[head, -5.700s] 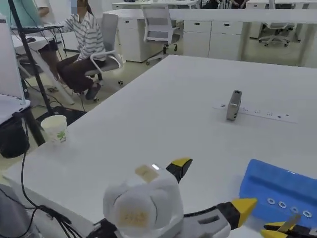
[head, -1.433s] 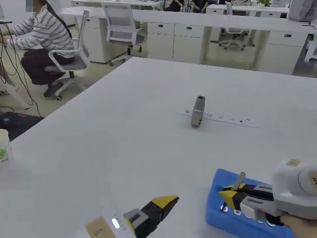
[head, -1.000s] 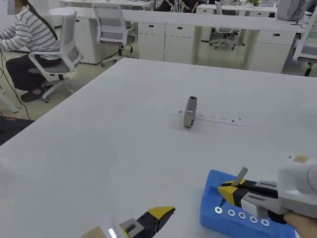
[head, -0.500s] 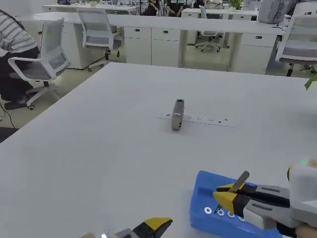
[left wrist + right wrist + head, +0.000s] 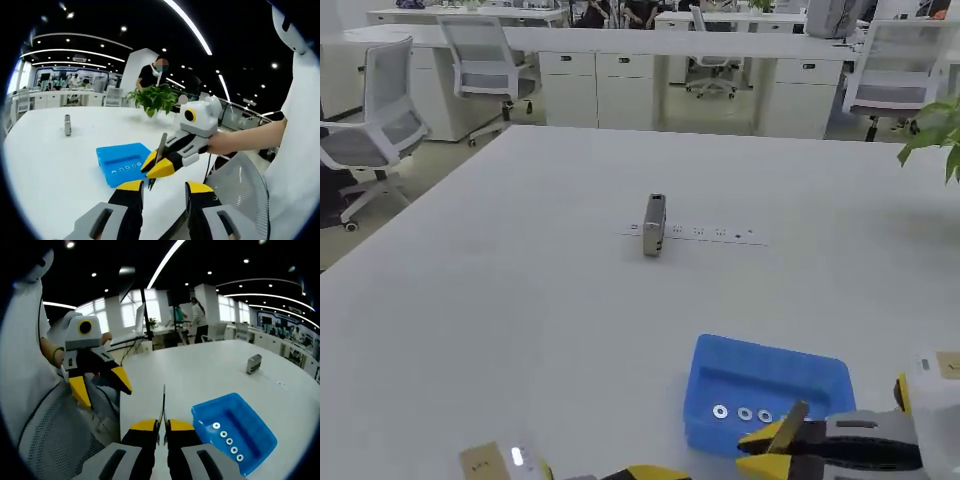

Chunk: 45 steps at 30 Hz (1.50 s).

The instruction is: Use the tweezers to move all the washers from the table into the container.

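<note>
A blue container point(image 5: 767, 378) sits on the white table near me, with several washers point(image 5: 744, 413) in a row on its floor. My right gripper point(image 5: 760, 452) hovers at the container's near edge, shut on the metal tweezers point(image 5: 788, 424), whose tips point up and away. In the right gripper view the tweezers point(image 5: 163, 402) stick up between the closed jaws, with the container point(image 5: 252, 424) and washers point(image 5: 227, 438) to the right. My left gripper point(image 5: 165, 192) is open, holds nothing, and sits at the table's near edge point(image 5: 640, 472).
A small grey device point(image 5: 654, 225) stands on a flat power strip point(image 5: 710, 233) in the middle of the table. Office chairs point(image 5: 485, 70) and desks line the back. A leafy plant point(image 5: 932, 130) is at the right. A person point(image 5: 157, 75) stands beyond the table.
The head camera has swung right. My right gripper with the tweezers has drawn back from above the container's middle to its near edge. The left gripper sits lower in view.
</note>
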### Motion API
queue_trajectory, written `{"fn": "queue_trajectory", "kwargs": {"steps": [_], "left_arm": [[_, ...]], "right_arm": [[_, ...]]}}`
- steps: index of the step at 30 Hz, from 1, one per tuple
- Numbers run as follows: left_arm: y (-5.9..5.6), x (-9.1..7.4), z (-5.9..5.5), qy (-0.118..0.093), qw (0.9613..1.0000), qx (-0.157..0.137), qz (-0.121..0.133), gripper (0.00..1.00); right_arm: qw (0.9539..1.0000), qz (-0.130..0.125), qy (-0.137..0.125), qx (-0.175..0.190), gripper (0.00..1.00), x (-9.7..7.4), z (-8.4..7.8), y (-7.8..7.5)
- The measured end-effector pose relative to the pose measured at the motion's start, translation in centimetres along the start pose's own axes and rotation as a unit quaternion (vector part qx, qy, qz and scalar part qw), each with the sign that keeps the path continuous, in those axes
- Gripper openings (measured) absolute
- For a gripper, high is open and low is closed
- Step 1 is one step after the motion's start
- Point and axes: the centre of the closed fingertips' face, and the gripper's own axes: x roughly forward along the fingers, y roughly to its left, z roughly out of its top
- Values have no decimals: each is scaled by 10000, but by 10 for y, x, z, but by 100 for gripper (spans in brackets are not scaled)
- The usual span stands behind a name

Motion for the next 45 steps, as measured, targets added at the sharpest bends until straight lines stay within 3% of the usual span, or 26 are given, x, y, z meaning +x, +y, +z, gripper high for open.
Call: {"fn": "queue_trajectory", "kwargs": {"steps": [3,10,13,16,17,20,26,28,30,31,33,34,38,42,45], "left_arm": [[0,2,0,75,9999,16,-76,29],[-13,10,8,113,9983,65,-563,25],[-19,14,7,210,9966,263,-756,21],[-22,17,3,394,9943,558,-823,17],[-26,16,0,482,9921,634,-965,13],[-31,18,-1,549,9893,808,-1087,10],[-42,18,-7,792,9813,1036,-1417,0],[-42,19,-7,814,9800,1116,-1433,0],[-40,18,-7,858,9745,1439,-1491,0],[-39,19,-7,879,9736,1520,-1460,0],[-39,19,-8,992,9716,1551,-1488,0],[-36,20,-8,1023,9690,1726,-1444,0],[-28,22,-12,1213,9626,1970,-1410,0],[-17,29,-20,1470,9588,2016,-1362,0],[-10,35,-30,1692,9519,2154,-1374,0]], "right_arm": [[9991,234,243,-240,4,2,-9,16],[9930,652,651,-741,4,7,-21,45],[9866,852,893,-1064,4,7,-28,56],[9829,906,1037,-1220,3,9,-33,61],[9807,945,1118,-1295,4,9,-36,63],[9763,985,1279,-1443,4,9,-41,66],[9736,979,1364,-1549,4,8,-44,65],[9735,972,1358,-1565,3,9,-44,64],[9736,966,1361,-1557,4,8,-44,63],[9736,953,1370,-1558,4,8,-45,62],[9736,905,1401,-1557,4,7,-46,59],[9737,867,1409,-1565,4,6,-46,58],[9747,629,1486,-1548,4,4,-50,46],[9736,392,1622,-1555,5,2,-58,33],[9737,256,1708,-1484,5,2,-65,24]]}}
